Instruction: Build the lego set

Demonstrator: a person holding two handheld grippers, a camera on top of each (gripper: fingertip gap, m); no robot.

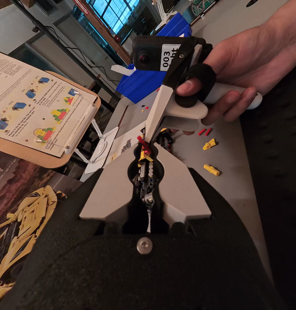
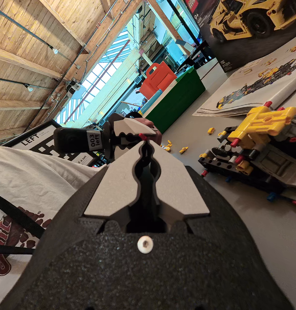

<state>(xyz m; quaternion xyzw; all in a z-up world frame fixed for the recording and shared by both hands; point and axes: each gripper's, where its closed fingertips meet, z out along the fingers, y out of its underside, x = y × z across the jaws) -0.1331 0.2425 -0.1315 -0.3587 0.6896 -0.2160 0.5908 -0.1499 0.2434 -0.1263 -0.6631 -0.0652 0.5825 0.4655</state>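
With both grippers, left [image 1: 144,147] and right [image 2: 146,142], pinched tip-to-tip on one red pin [image 1: 143,144], a handover seems underway; next, one releases.

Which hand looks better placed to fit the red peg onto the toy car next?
Left, probably. The red peg sits between the tips of the left gripper, and the toy car lies straight ahead. The right gripper only meets the peg's end, with the car off to its side.
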